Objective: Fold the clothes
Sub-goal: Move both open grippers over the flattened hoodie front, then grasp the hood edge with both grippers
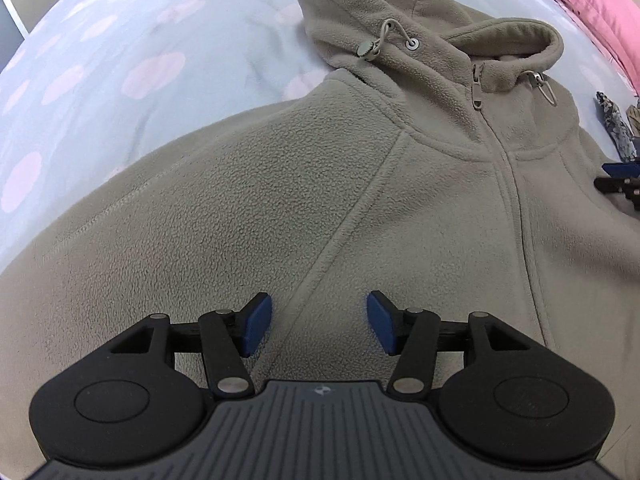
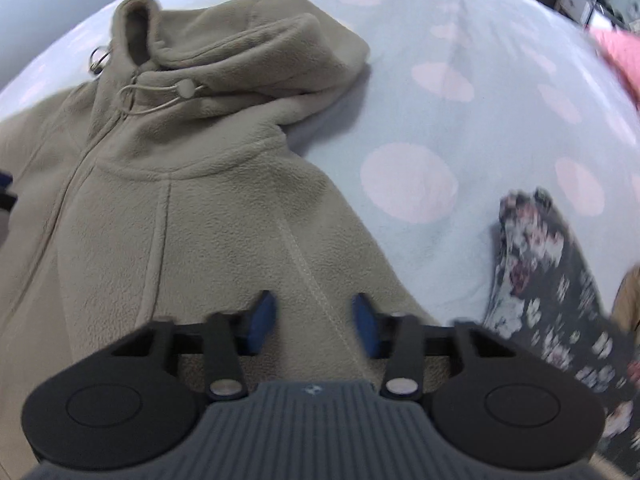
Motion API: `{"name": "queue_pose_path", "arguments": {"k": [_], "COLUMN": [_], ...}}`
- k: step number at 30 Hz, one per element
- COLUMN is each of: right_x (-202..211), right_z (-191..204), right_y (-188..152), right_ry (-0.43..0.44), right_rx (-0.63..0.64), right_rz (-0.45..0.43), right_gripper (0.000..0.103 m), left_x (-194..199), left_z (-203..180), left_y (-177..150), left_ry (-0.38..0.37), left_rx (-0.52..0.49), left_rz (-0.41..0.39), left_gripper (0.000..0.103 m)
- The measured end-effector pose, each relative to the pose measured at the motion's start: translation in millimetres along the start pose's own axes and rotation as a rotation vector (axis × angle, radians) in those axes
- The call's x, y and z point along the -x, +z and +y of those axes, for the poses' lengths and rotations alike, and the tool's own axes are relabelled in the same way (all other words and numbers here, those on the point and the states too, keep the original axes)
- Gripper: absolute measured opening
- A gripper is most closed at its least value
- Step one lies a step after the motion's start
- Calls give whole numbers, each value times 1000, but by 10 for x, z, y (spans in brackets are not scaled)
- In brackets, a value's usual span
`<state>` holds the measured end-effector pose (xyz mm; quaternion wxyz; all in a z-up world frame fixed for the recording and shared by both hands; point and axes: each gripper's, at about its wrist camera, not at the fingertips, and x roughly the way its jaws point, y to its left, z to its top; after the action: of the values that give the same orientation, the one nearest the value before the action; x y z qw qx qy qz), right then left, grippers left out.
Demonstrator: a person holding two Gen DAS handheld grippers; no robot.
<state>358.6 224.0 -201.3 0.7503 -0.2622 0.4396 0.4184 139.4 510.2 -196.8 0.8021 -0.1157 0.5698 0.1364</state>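
A grey-green fleece hooded jacket [image 1: 360, 200] lies front up on the bed, zipped, with its hood [image 1: 360, 12] at the far end. My left gripper [image 1: 320, 320] hovers low over the shoulder and sleeve on one side. Its blue pads [image 1: 256, 324] stand apart, with only flat fleece under the gap. In the right wrist view the same jacket [image 2: 180, 208] fills the left half. My right gripper [image 2: 314, 322] sits over the other sleeve's seam near the jacket's edge, pads apart and nothing pinched. The right gripper's tip [image 1: 622, 184] shows at the left view's right edge.
The bed sheet [image 2: 440, 120] is pale blue with pink dots. A dark floral cloth [image 2: 552, 280] lies just right of the jacket, close to my right gripper. A pink garment [image 1: 592, 8] lies at the far right corner. Shelving stands beyond the bed.
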Motion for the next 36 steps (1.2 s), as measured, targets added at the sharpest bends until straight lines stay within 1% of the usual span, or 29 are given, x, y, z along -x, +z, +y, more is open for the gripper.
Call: {"name": "queue_pose_path", "arguments": {"k": [1, 2, 3, 4, 6, 7, 8, 12, 15, 16, 17, 19, 20, 22, 23, 24, 26, 27, 29, 30, 32, 35, 36], "right_x": [32, 64, 93, 121, 160, 152, 89, -238, -148, -63, 32, 190, 243, 244, 215, 182, 129, 125, 125, 141, 182, 138, 119], "right_z": [13, 27, 30, 30, -35, -75, -63, 76, 43, 2, -38, -97, -110, -83, -58, -38, -16, -14, -9, -31, -97, -205, -242], "right_y": [32, 64, 101, 141, 274, 346, 374, 416, 477, 511, 544, 607, 635, 709, 747, 786, 872, 910, 980, 1028, 1134, 1291, 1343], "right_ry": [-13, -26, -64, -113, -180, -184, -181, -178, -152, -131, -110, -59, -26, 26, 42, 59, 93, 108, 136, 147, 166, 154, 149], "right_rx": [17, 34, 49, 65, 49, 13, 9, 63, 50, 34, 18, -10, -20, -28, -35, -50, -93, -124, -192, -227, -291, -391, -425], "right_rz": [5, 11, -2, -23, -75, -81, -52, 103, 113, 86, 50, -20, -53, -81, -84, -89, -104, -121, -158, -175, -206, -224, -229], "right_gripper": [9, 7, 4, 4, 4, 4, 4, 5, 13, 14, 18, 52, 55, 55, 55, 55, 55, 56, 62, 67, 69, 69, 69], "left_x": [6, 14, 20, 24, 30, 32, 34, 41, 75, 117, 179, 306, 349, 407, 413, 412, 424, 428, 421, 429, 444, 488, 474], "left_z": [12, 22, 29, 26, 23, 22, 21, 49, 52, 53, 62, 93, 125, 147, 146, 135, 143, 158, 210, 212, 214, 198, 201], "left_y": [1, -2, -6, -12, -23, -28, -33, -40, -37, -31, -28, 7, 57, 157, 231, 332, 494, 551, 691, 777, 953, 1221, 1315], "left_ry": [-5, -9, -11, -10, -8, -6, -5, -11, -14, -19, -31, -65, -73, -72, -64, -56, -47, -58, -104, -122, -151, -116, -109], "left_rx": [5, 11, 13, 10, 7, 7, 6, 27, 21, 15, 12, 6, 5, 5, 12, 25, 63, 86, 130, 145, 174, 204, 218], "left_rz": [0, -2, -4, -8, -14, -18, -21, -28, -31, -44, -69, -128, -158, -209, -223, -230, -249, -261, -295, -315, -356, -434, -448], "left_gripper": [51, 51, 51, 51, 51, 51, 51, 53, 53, 52, 51, 51, 52, 54, 58, 59, 59, 59, 59, 59, 59, 60, 61]}}
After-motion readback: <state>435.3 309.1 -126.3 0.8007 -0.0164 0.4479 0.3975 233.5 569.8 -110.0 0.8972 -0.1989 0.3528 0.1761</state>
